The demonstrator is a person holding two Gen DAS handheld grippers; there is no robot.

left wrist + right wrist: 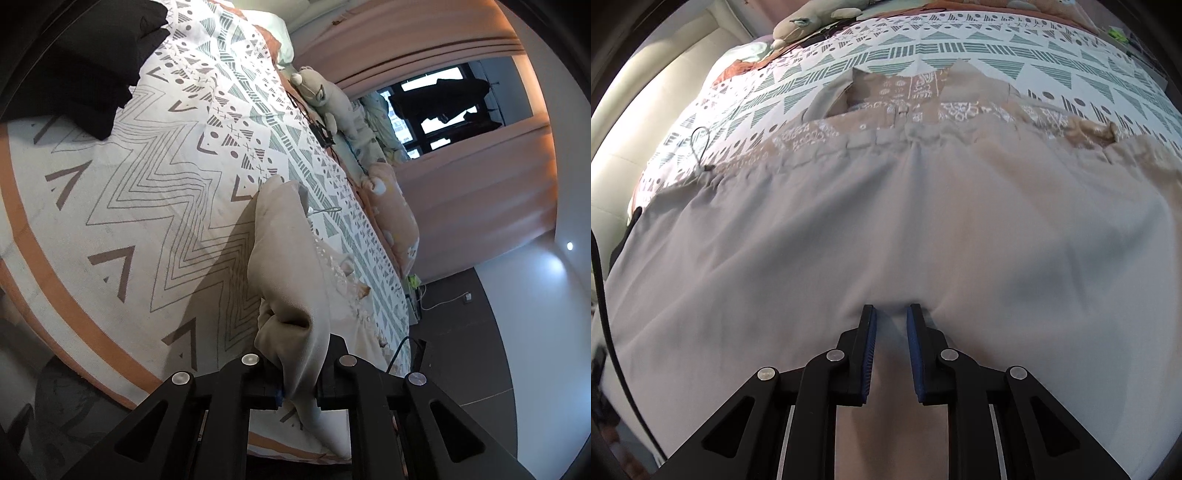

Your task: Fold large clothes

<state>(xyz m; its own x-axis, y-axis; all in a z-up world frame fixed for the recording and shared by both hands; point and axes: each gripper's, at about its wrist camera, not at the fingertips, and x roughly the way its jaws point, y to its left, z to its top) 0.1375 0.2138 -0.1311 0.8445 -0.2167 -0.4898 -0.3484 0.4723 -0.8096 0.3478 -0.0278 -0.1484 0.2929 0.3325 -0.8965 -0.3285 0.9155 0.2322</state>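
A large beige garment point(284, 251) with a white-patterned upper part lies on the patterned bedspread point(147, 184). In the left wrist view my left gripper point(299, 365) is shut on a bunched edge of it, and the cloth rises off the bed in a ridge from the jaws. In the right wrist view the same garment point(886, 221) spreads wide below my right gripper point(892, 314), which points steeply down. Its blue pads point(870, 343) pinch a small fold of the cloth, and creases radiate from the tips. The bedspread point(923, 48) shows beyond the garment's patterned bodice.
Black clothing point(85, 62) is piled at the bed's far left. A plush toy point(325, 99) and a peach pillow point(395, 206) line the bed's far edge by the curtains point(461, 192). A thin wire loop point(700, 142) lies beside the garment. A black cable point(613, 314) hangs at the left.
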